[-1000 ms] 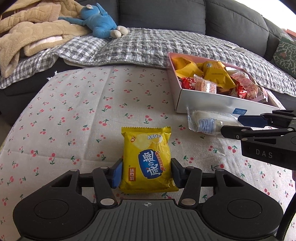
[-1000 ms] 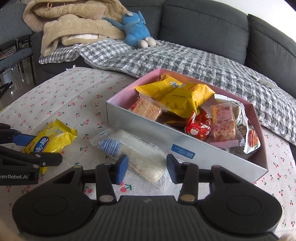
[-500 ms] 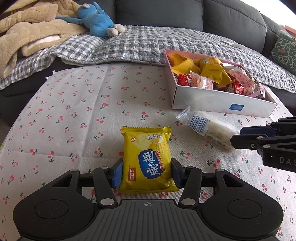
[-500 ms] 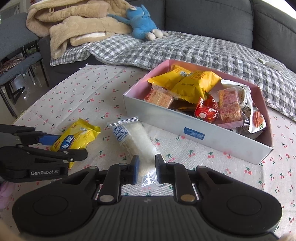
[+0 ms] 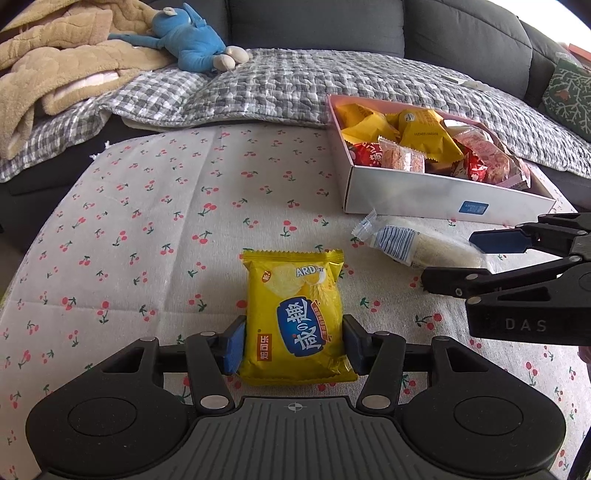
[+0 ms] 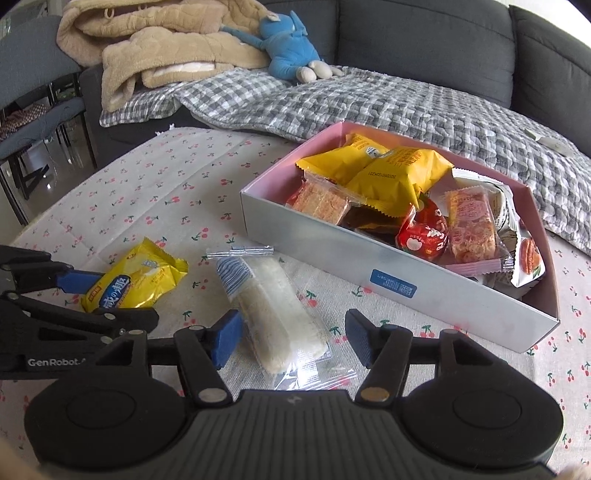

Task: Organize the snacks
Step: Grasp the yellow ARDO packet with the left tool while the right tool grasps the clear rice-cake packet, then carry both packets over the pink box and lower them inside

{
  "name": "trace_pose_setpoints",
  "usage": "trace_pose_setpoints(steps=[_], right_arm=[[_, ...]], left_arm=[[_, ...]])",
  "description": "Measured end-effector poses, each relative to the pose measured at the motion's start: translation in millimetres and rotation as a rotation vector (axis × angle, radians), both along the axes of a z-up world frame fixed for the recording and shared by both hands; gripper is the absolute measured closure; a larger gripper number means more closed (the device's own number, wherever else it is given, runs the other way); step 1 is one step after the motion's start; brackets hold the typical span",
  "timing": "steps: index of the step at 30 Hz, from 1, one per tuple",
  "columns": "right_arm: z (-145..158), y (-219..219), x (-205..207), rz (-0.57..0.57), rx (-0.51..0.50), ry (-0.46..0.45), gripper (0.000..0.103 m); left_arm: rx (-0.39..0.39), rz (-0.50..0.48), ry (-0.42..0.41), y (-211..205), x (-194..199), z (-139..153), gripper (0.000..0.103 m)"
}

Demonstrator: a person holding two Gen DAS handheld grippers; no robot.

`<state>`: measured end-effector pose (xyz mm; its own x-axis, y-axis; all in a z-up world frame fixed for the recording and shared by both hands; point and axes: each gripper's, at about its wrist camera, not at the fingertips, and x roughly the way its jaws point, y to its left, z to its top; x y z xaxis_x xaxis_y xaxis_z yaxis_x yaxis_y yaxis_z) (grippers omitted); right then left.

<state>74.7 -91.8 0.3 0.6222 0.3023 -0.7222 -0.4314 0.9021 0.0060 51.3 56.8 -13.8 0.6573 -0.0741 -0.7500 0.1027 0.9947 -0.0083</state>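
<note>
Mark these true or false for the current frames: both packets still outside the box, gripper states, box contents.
1. The left hand-held gripper is shut on the yellow chip packet. True.
2. The right hand-held gripper is clamped on the white rice-cake packet. False: its fingers stand open on either side of it.
3. The snack box already holds several snacks. True.
4. The white rice-cake packet lies inside the box. False: it lies on the cherry-print tablecloth in front of it.
5. A blue plush toy lies on the sofa. True.

home living room: grey sofa (image 5: 369,26), plush toy (image 5: 184,37), blankets (image 5: 55,74)
</note>
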Motion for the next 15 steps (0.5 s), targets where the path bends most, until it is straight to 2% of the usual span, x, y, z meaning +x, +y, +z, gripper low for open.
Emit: trace_pose_setpoints(steps=[2, 4, 8, 10, 15], right_arm=[[-3, 4, -2, 0.005, -0.031, -0.013, 0.046], [-3, 6, -7, 0.016, -0.042, -0.036, 0.056], [0, 12, -15, 0.041, -0.063, -0.055, 0.068], [3, 14, -21, 0.047, -0.079, -0.083, 0.078], [9, 12, -28, 0.042, -0.077, -0.086, 0.079]], left_arm=[[0.006, -0.001, 0.0, 0, 0, 0, 0.05], [0.009, -0.001, 0.003, -1, 0, 0, 0.051], [0.003, -0.005, 0.015, -1, -1, 2, 0.054], [-0.003, -0.015, 0.018, -1, -1, 3, 0.054], [-0.006, -0.024, 0.021, -4, -3, 6, 0.055]])
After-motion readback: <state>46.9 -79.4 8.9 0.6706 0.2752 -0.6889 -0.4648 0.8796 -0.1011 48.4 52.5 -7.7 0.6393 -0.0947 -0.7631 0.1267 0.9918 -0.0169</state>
